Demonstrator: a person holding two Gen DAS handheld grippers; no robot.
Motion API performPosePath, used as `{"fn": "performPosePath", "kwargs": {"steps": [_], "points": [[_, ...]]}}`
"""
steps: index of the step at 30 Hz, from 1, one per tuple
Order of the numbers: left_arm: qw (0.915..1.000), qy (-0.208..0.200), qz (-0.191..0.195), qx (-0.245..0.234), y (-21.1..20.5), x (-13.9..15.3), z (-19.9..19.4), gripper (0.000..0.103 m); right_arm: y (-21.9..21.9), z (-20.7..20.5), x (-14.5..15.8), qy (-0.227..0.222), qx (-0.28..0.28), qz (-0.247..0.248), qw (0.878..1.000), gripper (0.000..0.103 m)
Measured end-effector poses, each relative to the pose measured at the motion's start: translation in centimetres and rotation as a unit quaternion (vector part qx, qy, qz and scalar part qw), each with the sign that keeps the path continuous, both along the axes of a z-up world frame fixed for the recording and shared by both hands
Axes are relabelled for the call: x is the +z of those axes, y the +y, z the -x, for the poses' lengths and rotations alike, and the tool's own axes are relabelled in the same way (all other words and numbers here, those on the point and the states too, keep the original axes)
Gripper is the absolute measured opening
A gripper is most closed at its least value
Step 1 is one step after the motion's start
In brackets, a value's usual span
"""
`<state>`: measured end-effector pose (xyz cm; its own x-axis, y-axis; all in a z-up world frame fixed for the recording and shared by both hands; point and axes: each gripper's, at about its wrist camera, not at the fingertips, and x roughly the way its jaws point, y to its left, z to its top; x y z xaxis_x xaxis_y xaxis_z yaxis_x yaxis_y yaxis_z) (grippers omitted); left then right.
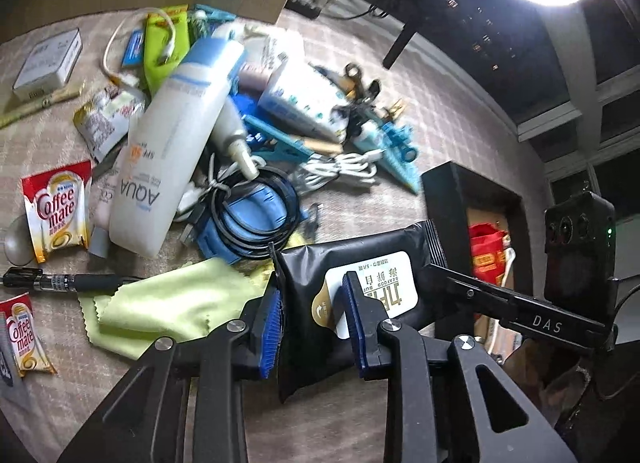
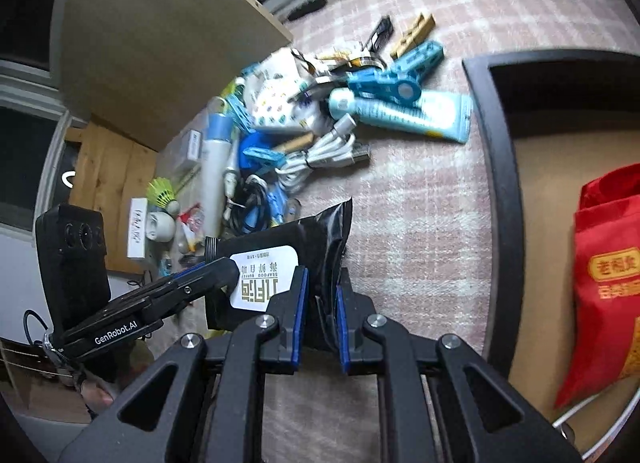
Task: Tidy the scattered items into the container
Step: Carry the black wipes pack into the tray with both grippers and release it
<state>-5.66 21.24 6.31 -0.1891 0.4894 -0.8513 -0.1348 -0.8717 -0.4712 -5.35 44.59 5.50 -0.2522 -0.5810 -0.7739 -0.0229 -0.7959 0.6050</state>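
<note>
Both grippers hold one black wet-wipe pack (image 1: 360, 283) with a white label, lifted above the carpet. My left gripper (image 1: 316, 327) is shut on its near end. My right gripper (image 2: 320, 319) is shut on its other end (image 2: 320, 247); its finger also shows in the left wrist view (image 1: 516, 313). The black-rimmed box (image 1: 448, 199) stands just right of the pack and holds a red pouch (image 2: 604, 283). The box rim shows in the right wrist view (image 2: 500, 191).
A heap of scattered items lies on the carpet: a white AQUA bottle (image 1: 168, 151), coiled black cable (image 1: 256, 215), white cable (image 2: 324, 155), blue tube (image 2: 404, 115), Coffee mate sachets (image 1: 56, 211), yellow-green cloth (image 1: 168, 303), a black pen (image 1: 60, 281), a shuttlecock (image 2: 162, 191).
</note>
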Motion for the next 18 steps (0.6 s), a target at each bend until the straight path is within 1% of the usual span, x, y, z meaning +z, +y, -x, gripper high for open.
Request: {"fn": "performPosePath", "kwargs": {"steps": [4, 6, 9, 13, 16, 18], "points": [[0.9998, 0.016, -0.011, -0.009, 1.6, 2.0, -0.4, 0.026, 1.3, -0.7, 2.0, 0.02, -0.012, -0.004, 1.0, 0.013], [0.9994, 0.025, -0.017, -0.019, 3.1, 2.8, -0.5, 0.026, 2.4, -1.3, 3.1, 0.034, -0.022, -0.009, 0.999, 0.013], [0.9976, 0.044, -0.017, -0.052, 6.3, 4.1, -1.0, 0.026, 4.8, -2.6, 4.7, 0.049, -0.045, -0.014, 0.998, 0.013], [0.9939, 0.053, -0.02, -0.095, 10.8, 5.3, -1.4, 0.026, 8.7, -4.9, 6.1, 0.061, -0.083, -0.028, 0.994, 0.013], [0.9893, 0.061, -0.019, -0.131, 14.7, 5.9, -2.2, 0.026, 12.0, -6.7, 7.0, 0.066, -0.116, -0.043, 0.99, 0.013], [0.9852, 0.066, -0.016, -0.157, 17.4, 6.3, -2.9, 0.026, 14.2, -8.0, 7.7, 0.072, -0.141, -0.063, 0.985, 0.014]]}}
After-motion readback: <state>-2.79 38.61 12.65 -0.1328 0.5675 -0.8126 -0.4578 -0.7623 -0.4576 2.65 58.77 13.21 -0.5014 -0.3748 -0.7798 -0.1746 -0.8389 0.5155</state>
